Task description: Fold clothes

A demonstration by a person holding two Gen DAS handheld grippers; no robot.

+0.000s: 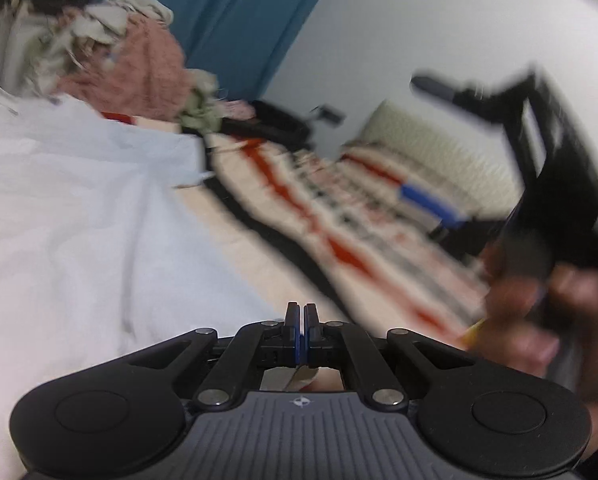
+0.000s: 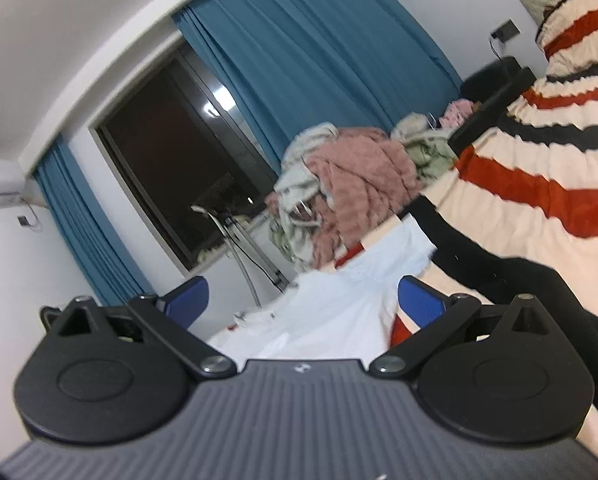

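Left wrist: left hand-held gripper pinched together, empty, above pale-blue cotton garment on striped bed; right hand-held gripper spread apart.

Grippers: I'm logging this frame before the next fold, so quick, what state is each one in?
Left gripper: shut, no cloth visibly between the pads; the white garment lies beside it.
Right gripper: open, holding nothing.

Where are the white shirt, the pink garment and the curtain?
white shirt (image 1: 79, 216), left wrist view, flat middle of the cloth
pink garment (image 2: 359, 172), right wrist view, middle of the fuzzy heap
curtain (image 2: 311, 48), right wrist view, mid folds of the right panel
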